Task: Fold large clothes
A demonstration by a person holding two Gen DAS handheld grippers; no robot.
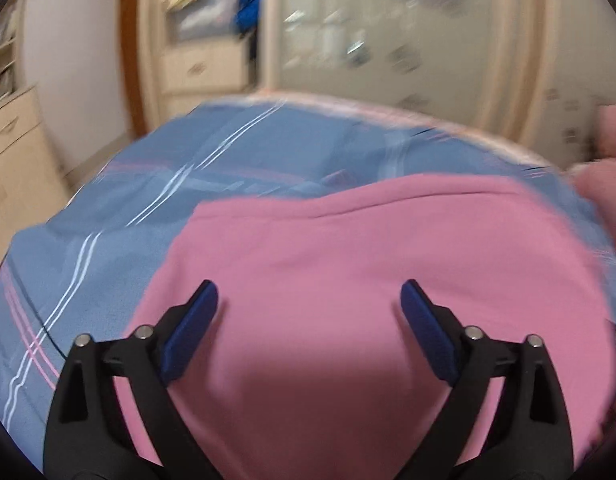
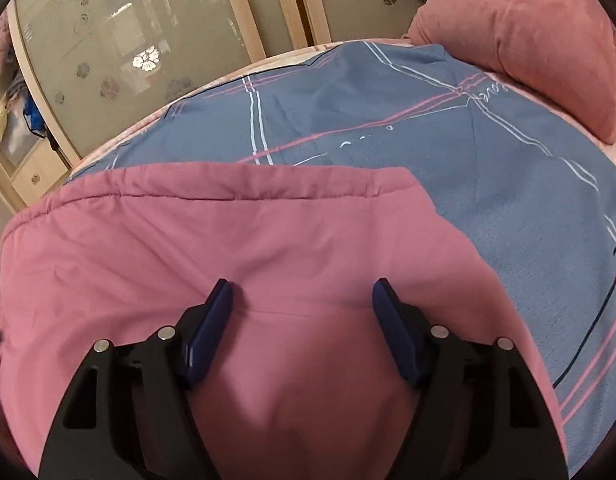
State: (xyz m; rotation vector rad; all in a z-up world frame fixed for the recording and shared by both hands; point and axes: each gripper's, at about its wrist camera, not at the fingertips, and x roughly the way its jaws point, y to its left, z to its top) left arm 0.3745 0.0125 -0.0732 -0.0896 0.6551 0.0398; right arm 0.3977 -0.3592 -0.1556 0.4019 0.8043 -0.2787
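A large pink garment [image 1: 348,272] lies spread on a bed with a blue sheet [image 1: 107,248] that has pink and white stripes. My left gripper [image 1: 310,292] is open just above the garment, its blue pads wide apart and empty. The left wrist view is blurred by motion. In the right wrist view the same pink garment [image 2: 187,248] shows a seamed hem along its far edge. My right gripper [image 2: 303,290] is open over the cloth, with nothing between the pads.
The blue sheet [image 2: 428,140] stretches beyond the garment. A pink pillow or folded quilt [image 2: 528,48] lies at the far right of the bed. Wardrobe doors with frosted floral glass [image 2: 127,48] stand behind the bed. A cream drawer unit [image 1: 203,68] stands at the left.
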